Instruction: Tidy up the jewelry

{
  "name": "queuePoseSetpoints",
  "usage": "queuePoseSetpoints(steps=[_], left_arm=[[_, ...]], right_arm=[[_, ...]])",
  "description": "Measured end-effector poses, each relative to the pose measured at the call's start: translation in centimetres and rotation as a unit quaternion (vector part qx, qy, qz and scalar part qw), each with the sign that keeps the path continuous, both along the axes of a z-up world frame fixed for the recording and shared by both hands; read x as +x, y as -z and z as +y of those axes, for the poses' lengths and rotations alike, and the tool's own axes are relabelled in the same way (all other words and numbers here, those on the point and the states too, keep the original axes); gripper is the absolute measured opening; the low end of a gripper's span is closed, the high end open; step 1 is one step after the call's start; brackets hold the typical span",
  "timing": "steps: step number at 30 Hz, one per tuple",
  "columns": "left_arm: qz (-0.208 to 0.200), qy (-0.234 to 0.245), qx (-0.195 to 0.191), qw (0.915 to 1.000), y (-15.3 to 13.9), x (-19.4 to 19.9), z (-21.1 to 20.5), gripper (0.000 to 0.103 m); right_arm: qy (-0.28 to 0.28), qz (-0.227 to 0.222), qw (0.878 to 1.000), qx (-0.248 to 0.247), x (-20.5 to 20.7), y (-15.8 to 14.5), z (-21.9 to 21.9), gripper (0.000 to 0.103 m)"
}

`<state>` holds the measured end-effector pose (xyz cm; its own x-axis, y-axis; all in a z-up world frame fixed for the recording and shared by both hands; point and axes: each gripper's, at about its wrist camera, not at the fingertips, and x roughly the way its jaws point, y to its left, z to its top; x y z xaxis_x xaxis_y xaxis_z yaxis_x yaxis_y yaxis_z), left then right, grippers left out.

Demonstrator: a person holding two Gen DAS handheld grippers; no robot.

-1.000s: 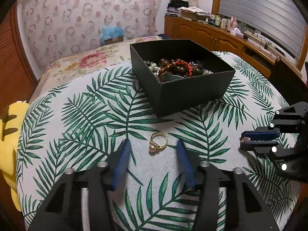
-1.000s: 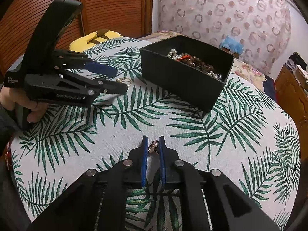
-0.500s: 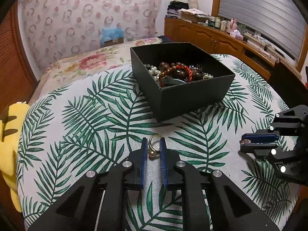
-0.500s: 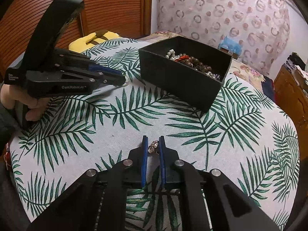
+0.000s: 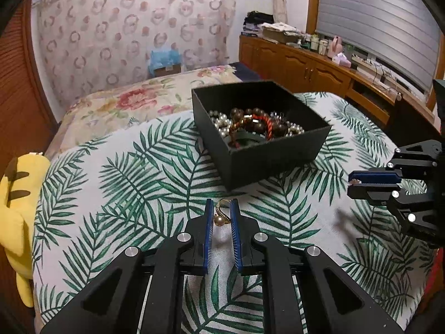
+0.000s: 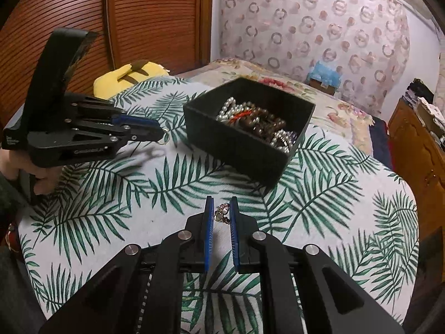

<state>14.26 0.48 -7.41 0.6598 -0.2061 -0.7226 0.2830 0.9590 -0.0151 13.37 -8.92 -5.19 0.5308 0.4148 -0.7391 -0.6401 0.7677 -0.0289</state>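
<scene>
Black box [image 5: 274, 164] walls block my straight path; open top is free, bare tablecloth [image 5: 116, 194] all around.

The left gripper [image 5: 222, 211] pinches a gold pearl ring [image 5: 222, 214] between its blue pads above the palm-leaf cloth [image 5: 125, 194], just short of the black box [image 5: 261, 130] of beads and pearls (red cord on top), while the right gripper [image 5: 354, 182], jaws closed on a small piece, hangs well apart at the frame's right.
</scene>
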Motion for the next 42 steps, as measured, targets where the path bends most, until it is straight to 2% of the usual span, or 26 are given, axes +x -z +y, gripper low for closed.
queuePoseSetpoints(steps=[14, 23, 27, 32, 35, 38, 39, 40, 41, 42], left_arm=[[-0.036, -0.003, -0.006, 0.9993, -3.2, 1.3, -1.1, 0.011], [-0.041, -0.004, -0.01, 0.9991, -3.8, 2.7, -1.5, 0.011], [-0.041, -0.004, -0.013, 0.9991, -3.8, 3.4, -1.9, 0.011], [-0.04, -0.004, -0.017, 0.999, -3.9, 4.3, -2.6, 0.011], [-0.041, -0.006, -0.02, 0.999, -3.8, 4.8, -3.2, 0.011], [-0.044, -0.01, -0.023, 0.9987, -3.8, 4.9, -3.5, 0.012], [-0.044, -0.012, -0.025, 0.9987, -3.7, 5.0, -3.6, 0.013], [-0.043, -0.013, -0.025, 0.9987, -3.7, 5.0, -3.7, 0.019], [-0.044, -0.015, -0.025, 0.9986, -3.7, 4.9, -3.8, 0.031], [-0.049, -0.02, -0.021, 0.9984, -3.8, 4.8, -3.9, 0.037]], right_arm=[[0.038, -0.025, 0.999, 0.025, 6.6, -2.8, 0.0, 0.013], [0.05, -0.008, 0.997, 0.057, 10.2, -2.9, 0.2, 0.015], [0.055, 0.001, 0.996, 0.072, 10.6, -3.1, -0.1, 0.021], [0.061, -0.001, 0.995, 0.08, 10.3, -3.3, -0.9, 0.022], [0.073, -0.004, 0.993, 0.088, 9.6, -3.4, -2.0, 0.03], [0.083, -0.011, 0.992, 0.089, 8.8, -3.3, -2.7, 0.032], [0.085, -0.013, 0.992, 0.089, 8.6, -3.3, -2.9, 0.033], [0.088, -0.015, 0.992, 0.089, 8.4, -3.3, -3.1, 0.033], [0.092, -0.018, 0.992, 0.089, 8.0, -3.3, -3.3, 0.033], [0.096, -0.02, 0.991, 0.089, 7.8, -3.4, -3.5, 0.035]])
